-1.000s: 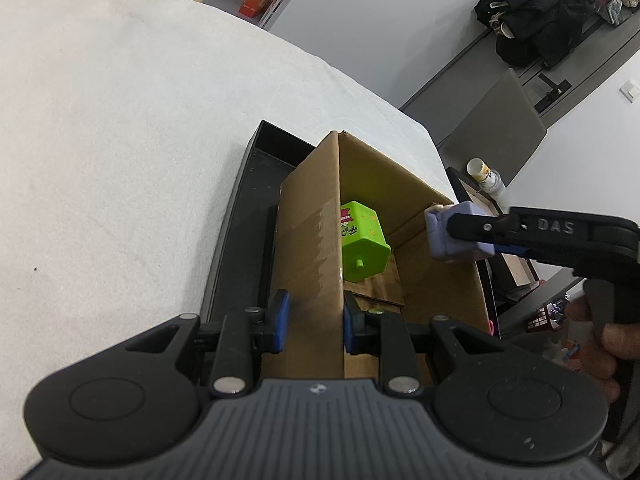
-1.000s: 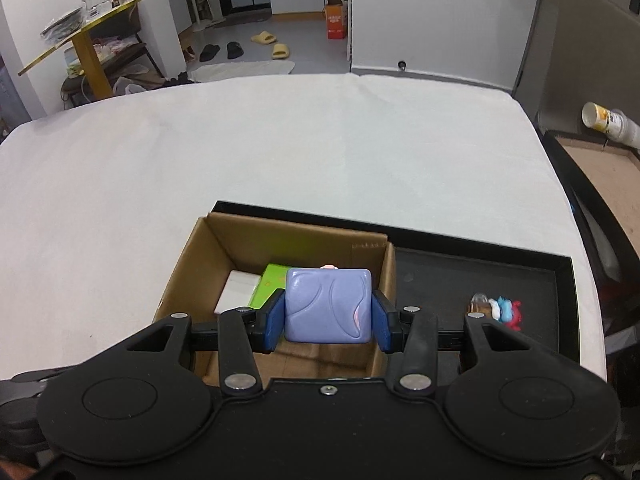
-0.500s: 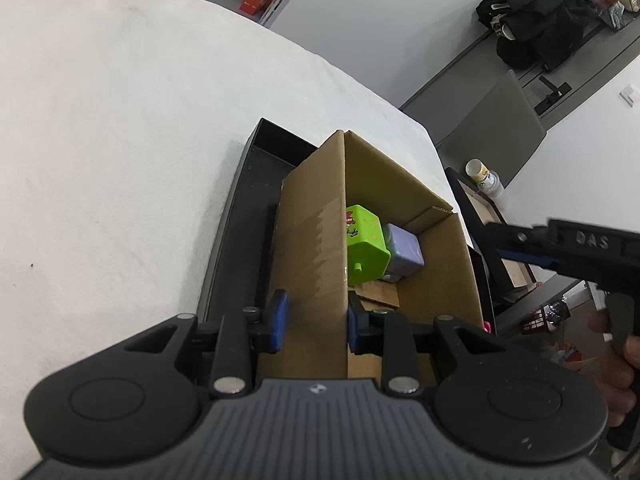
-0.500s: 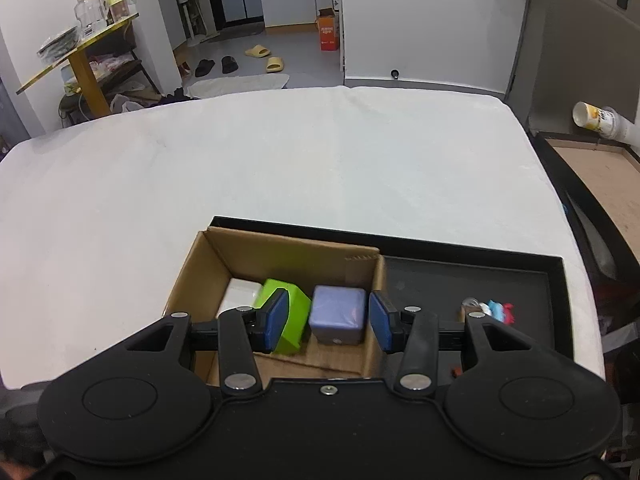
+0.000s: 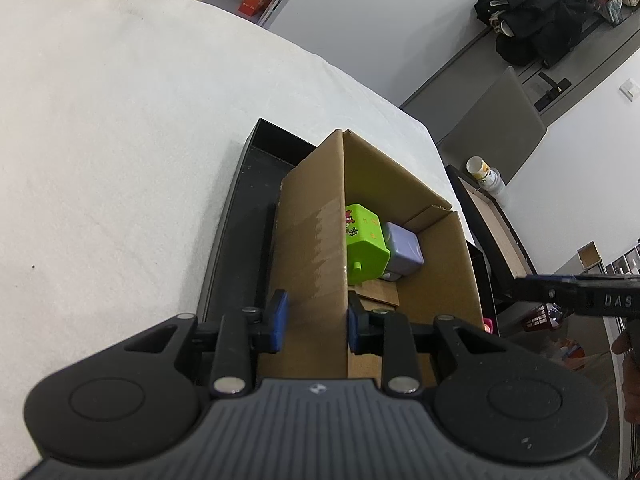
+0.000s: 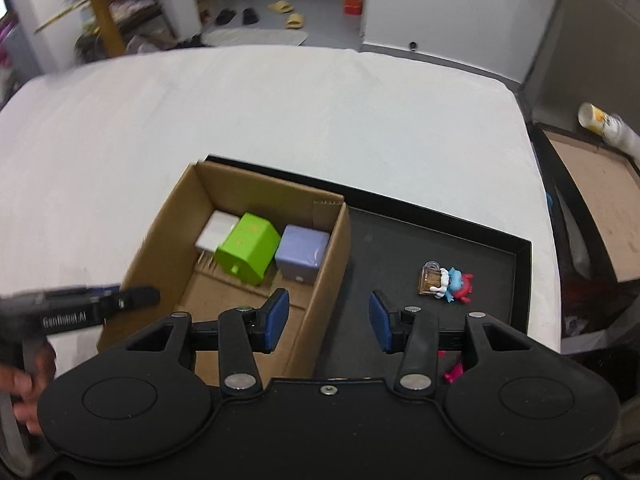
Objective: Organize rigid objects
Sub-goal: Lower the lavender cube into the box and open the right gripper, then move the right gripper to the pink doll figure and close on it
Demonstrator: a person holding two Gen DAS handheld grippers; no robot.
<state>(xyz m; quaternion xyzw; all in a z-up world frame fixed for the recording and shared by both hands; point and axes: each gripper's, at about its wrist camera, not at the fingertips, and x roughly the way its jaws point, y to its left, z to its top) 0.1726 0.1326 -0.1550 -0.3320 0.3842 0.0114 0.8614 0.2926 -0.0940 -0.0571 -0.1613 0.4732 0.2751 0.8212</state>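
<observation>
Inside one cardboard box [image 6: 240, 264] lie three blocks: white [image 6: 216, 232], green [image 6: 248, 252], lilac [image 6: 302, 252]. Left gripper [image 5: 314, 320] is clamped on the box's wall; right gripper [image 6: 326, 320] stands apart, empty. One small figurine [image 6: 450, 284] lies on the black tray [image 6: 520, 248], which rests on a white-covered counter [image 6: 280, 112].

Inside the box [image 6: 320, 280], against its far wall, sit a white block [image 6: 216, 232], a tilted green cube [image 6: 248, 252] and a lilac cube [image 6: 302, 254], side by side.

Lived-in home: slippers [image 6: 289, 14], piled coats [image 5: 536, 16]
</observation>
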